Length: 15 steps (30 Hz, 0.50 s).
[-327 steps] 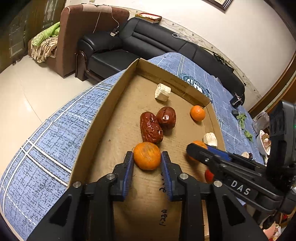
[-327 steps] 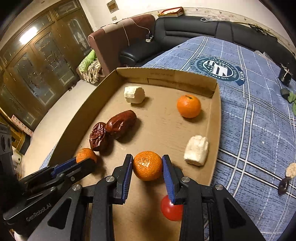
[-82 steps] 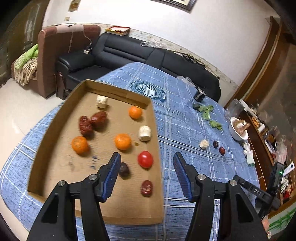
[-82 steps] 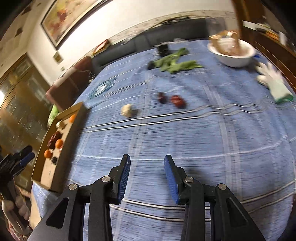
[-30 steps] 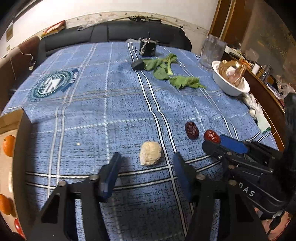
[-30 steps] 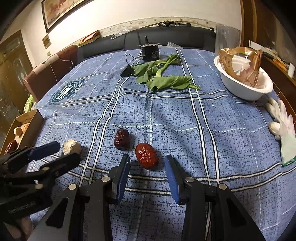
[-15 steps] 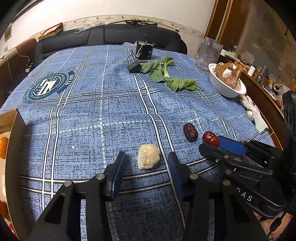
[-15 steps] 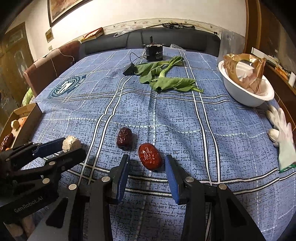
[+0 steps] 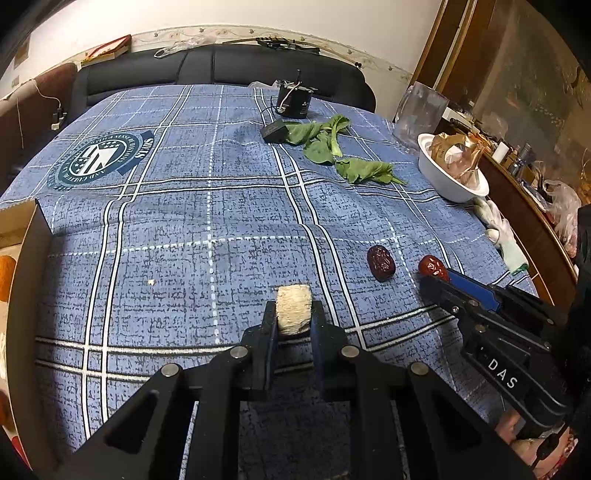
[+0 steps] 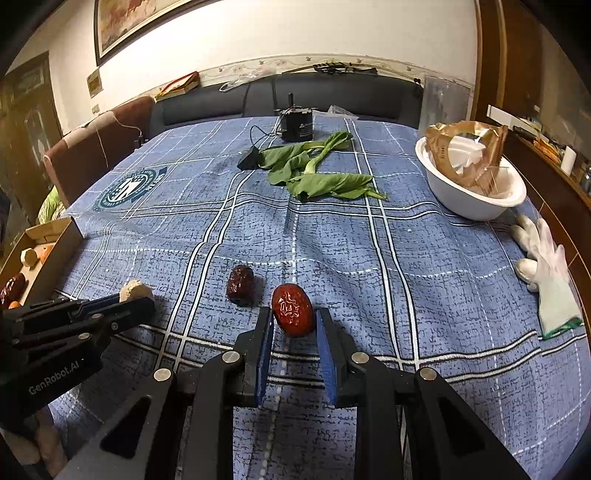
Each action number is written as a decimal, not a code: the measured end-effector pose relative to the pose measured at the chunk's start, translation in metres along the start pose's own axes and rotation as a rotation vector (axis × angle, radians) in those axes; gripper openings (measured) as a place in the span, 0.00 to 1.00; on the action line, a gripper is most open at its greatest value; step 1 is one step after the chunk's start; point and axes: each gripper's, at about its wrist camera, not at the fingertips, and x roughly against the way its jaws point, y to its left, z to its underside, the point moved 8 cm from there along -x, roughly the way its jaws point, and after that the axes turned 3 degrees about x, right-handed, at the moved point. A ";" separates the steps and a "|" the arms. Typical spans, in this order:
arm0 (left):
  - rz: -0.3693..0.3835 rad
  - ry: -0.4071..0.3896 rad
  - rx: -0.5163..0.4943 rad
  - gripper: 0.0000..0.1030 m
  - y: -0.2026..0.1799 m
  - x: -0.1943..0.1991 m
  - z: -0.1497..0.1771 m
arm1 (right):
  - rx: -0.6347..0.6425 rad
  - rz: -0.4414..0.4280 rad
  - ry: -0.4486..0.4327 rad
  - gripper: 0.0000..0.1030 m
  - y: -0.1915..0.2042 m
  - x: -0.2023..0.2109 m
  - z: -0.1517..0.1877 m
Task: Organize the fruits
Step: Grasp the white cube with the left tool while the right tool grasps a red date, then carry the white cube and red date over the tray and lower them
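I am working in a home living room. A black leather sofa (image 10: 332,96) runs along the top, a framed painting (image 10: 136,22) hangs upper left, and a blue plaid cloth (image 10: 369,258) covers the bench.

Readable stuff is pretty thin here. The right gripper (image 9: 430,282) has "DAS" in white letters on its black body, seen from the left wrist view. The left gripper (image 10: 136,301) says "GenRobot.AI" along its side. The round emblem (image 9: 99,160) on the blue tablecloth (image 9: 221,221) has lettering too small to make out.
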 end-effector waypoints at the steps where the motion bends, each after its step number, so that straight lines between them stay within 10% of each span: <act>1: 0.003 -0.001 0.000 0.15 0.000 0.001 0.000 | -0.002 0.002 -0.001 0.24 0.000 0.001 0.000; 15: 0.003 -0.194 0.103 0.15 0.043 0.132 0.016 | 0.000 -0.063 -0.048 0.24 0.033 0.047 0.007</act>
